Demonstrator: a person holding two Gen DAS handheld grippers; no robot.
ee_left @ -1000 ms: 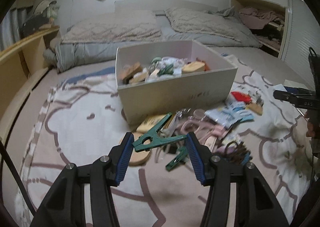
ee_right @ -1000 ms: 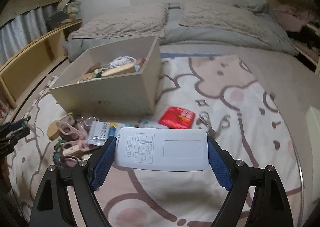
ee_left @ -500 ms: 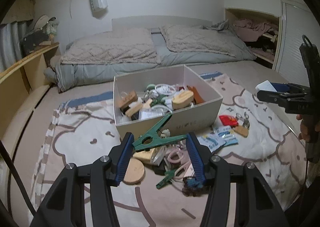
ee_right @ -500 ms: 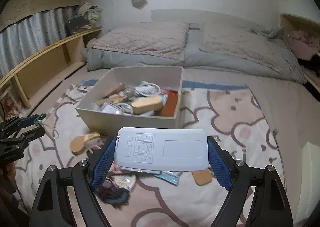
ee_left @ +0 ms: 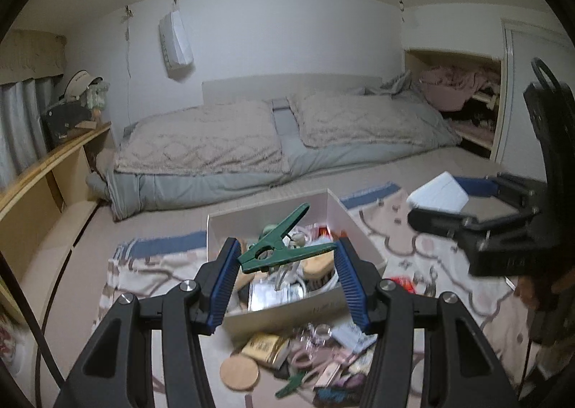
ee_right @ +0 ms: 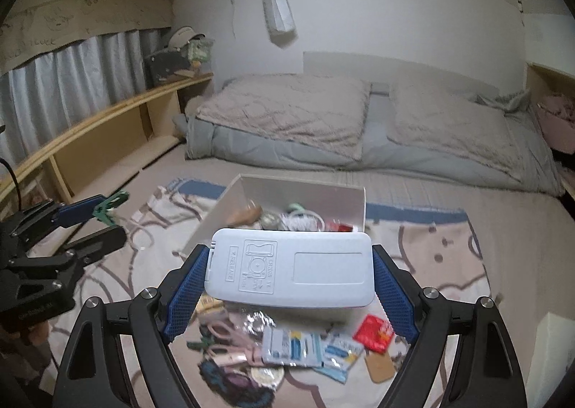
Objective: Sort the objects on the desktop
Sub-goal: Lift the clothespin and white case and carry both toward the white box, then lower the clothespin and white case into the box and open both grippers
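Both grippers are now sitting higher above the patterned blanket (ee_right: 449,246) than a second earlier, with the open white cardboard box (ee_left: 363,239) lying beneath them. The left gripper (ee_left: 285,273) is clamping a green plastic clothespin (ee_left: 284,250), jaws partly closed. The right gripper (ee_right: 289,294) is gripping a flat white plastic remote-like case (ee_right: 291,269), jaws wide. The box is holding a wooden brush (ee_left: 318,266), white cable and small packets. Loose clutter is lying at 6 o'clock of the box.
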